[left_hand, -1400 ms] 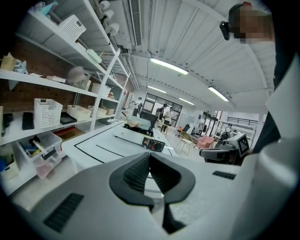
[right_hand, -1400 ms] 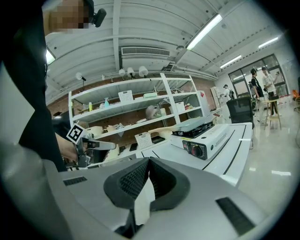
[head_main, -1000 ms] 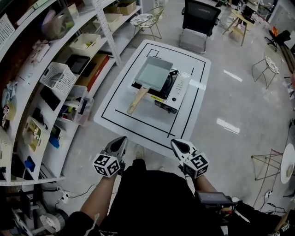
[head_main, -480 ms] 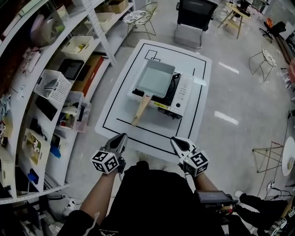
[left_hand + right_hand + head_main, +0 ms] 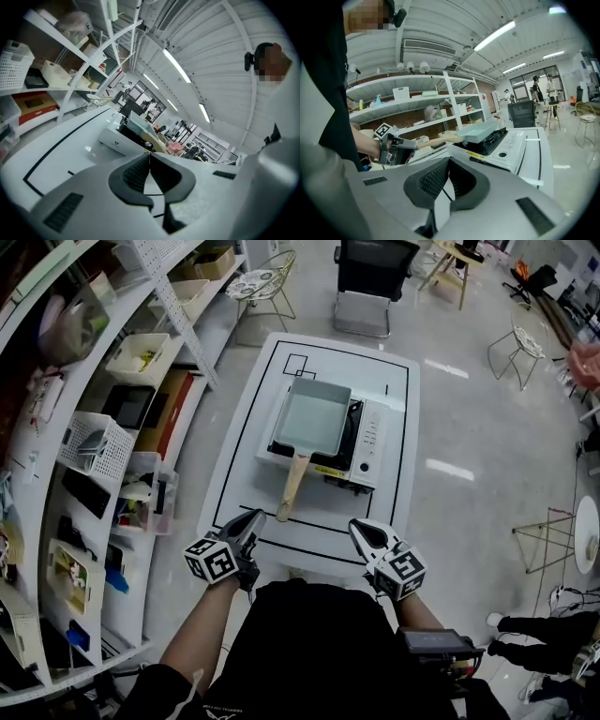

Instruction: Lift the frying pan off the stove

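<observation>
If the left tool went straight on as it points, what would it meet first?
Probably the light wooden handle of the pale green rectangular frying pan; the shut left tool aims at its near end, though depth is unclear.

The place is a large open lab or test hall. A low white table outlined in black tape (image 5: pixel 246 474) stands on a polished grey floor (image 5: pixel 469 427) and bears a white tabletop stove (image 5: pixel 364 432). Left of the table runs tall white metal shelving (image 5: pixel 178 310) stocked with bins. Beyond the table stand a black office chair (image 5: pixel 370 273) and a wooden desk (image 5: pixel 448 268). Long ceiling strip lights (image 5: pixel 178 65) run above the table.
</observation>
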Demonstrator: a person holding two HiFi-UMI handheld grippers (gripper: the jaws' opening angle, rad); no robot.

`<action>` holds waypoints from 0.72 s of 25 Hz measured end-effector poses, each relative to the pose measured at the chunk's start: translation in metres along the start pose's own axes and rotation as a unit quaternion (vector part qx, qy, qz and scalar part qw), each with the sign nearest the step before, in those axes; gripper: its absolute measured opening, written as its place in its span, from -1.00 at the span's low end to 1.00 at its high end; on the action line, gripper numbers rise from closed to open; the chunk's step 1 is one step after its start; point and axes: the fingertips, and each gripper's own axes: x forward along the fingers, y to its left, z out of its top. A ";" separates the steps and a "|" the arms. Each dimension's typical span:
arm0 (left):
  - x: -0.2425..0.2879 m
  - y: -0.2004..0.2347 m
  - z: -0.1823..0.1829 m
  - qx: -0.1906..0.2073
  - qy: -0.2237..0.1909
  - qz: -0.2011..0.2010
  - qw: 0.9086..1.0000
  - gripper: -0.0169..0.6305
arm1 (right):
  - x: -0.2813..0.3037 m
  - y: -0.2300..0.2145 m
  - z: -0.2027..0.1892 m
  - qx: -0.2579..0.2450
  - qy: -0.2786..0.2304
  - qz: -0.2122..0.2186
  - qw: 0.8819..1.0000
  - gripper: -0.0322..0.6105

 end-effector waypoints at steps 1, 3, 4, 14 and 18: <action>0.004 0.001 0.004 -0.002 0.004 -0.007 1.000 -0.91 | 0.002 -0.001 0.001 0.001 -0.001 -0.006 1.000 -0.82; 0.011 0.002 0.009 0.007 0.016 -0.018 1.000 -0.91 | 0.005 -0.004 0.003 0.005 -0.004 -0.019 1.000 -0.82; 0.015 0.002 0.012 0.011 0.023 -0.025 0.999 -0.91 | 0.007 -0.005 0.004 0.007 -0.006 -0.025 1.000 -0.82; 0.042 -0.002 0.025 -0.008 0.081 -0.088 0.993 -0.91 | 0.025 -0.005 0.009 0.017 -0.010 -0.070 0.997 -0.82; 0.048 -0.006 0.029 -0.053 0.089 -0.112 0.988 -0.76 | 0.024 -0.002 0.009 0.017 -0.004 -0.082 0.996 -0.82</action>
